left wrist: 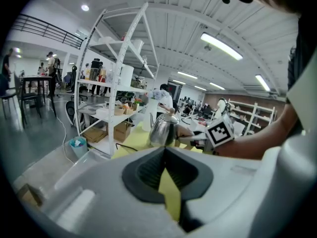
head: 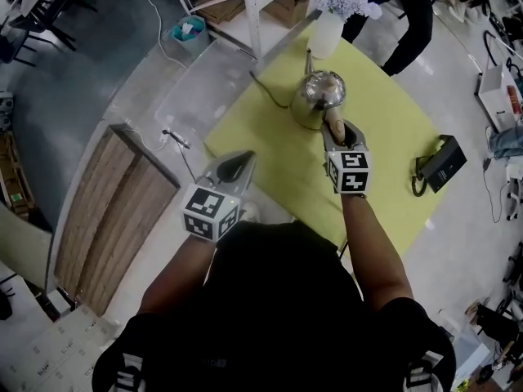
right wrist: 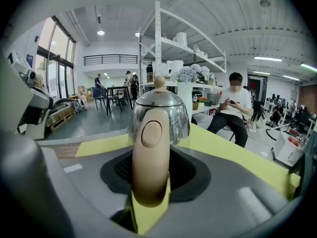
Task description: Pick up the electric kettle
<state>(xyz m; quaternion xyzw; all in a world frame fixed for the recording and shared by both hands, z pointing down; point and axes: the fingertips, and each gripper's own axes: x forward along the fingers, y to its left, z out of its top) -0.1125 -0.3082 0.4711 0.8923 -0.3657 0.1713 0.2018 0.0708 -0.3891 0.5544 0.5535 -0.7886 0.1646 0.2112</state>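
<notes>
The steel electric kettle (head: 317, 96) stands on the yellow mat (head: 270, 166), its spout pointing away from me. Its beige handle (head: 334, 126) faces me. My right gripper (head: 338, 134) is closed around that handle; in the right gripper view the handle (right wrist: 150, 152) fills the gap between the dark pads, with the kettle body (right wrist: 171, 113) just behind. My left gripper (head: 239, 162) hovers over the mat's left edge, apart from the kettle, jaws together with nothing in them. From the left gripper view the kettle (left wrist: 161, 130) stands ahead beyond my left gripper (left wrist: 165, 155).
A white vase of flowers (head: 327, 24) stands at the mat's far corner by a white shelf post (head: 255, 15). A black device with a cord (head: 441, 163) lies on the floor to the right. A wooden panel (head: 106, 211) lies left. A person in black (head: 404, 19) sits beyond.
</notes>
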